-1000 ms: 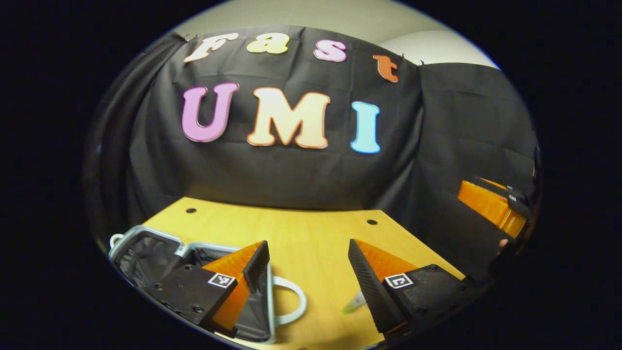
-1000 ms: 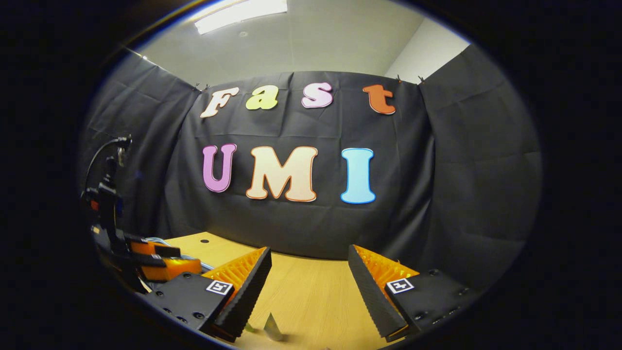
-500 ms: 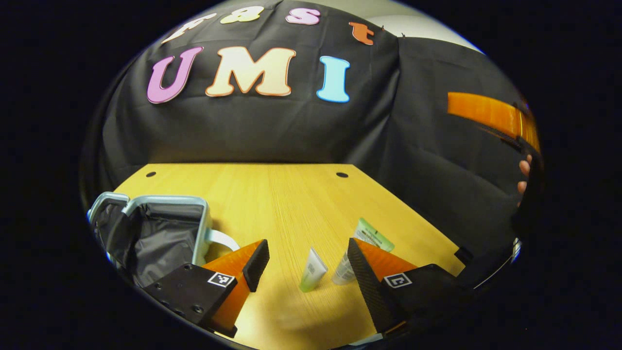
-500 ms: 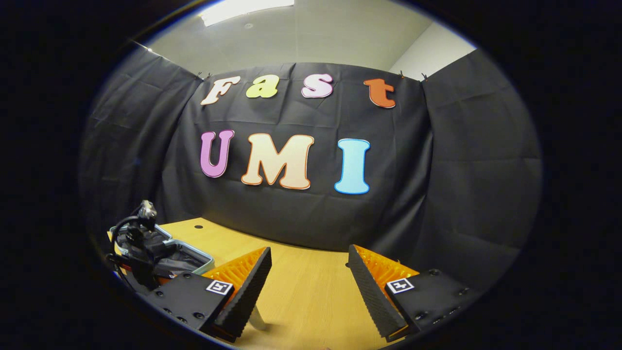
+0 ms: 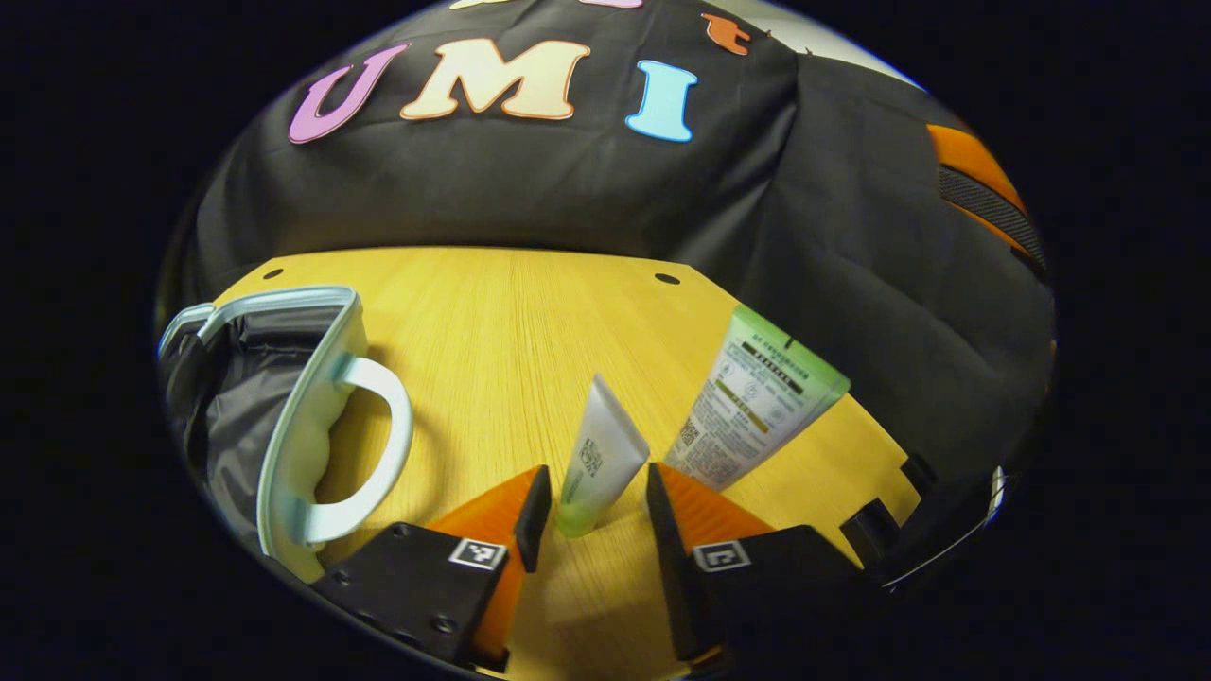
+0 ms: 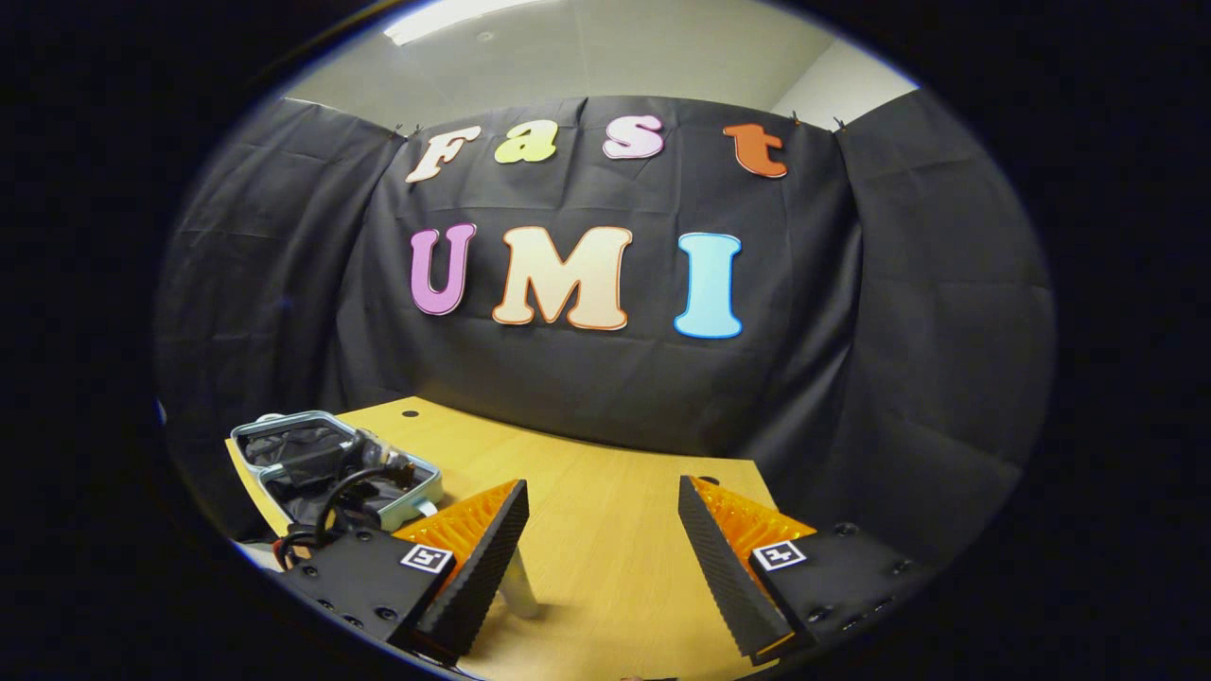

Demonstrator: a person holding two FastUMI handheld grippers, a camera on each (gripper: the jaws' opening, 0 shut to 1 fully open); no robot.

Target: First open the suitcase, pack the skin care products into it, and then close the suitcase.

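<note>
left gripper [image 5: 588,501] low over table [image 5: 530,322], tilted down, fingers apart around small tube [image 5: 598,468], not touching. right gripper [image 6: 602,539] level, fingers wide apart. open suitcase [image 5: 274,397] at left.

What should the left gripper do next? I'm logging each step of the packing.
Probably ease forward a little and close on the small tube. It stands upright on the table with its base between the left gripper fingers, jaws open and not yet touching it. The suitcase lies open to its left.

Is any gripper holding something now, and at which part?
Nothing held: the left gripper brackets the small white-green tube's lower end without pressing; the right gripper is open.
</note>
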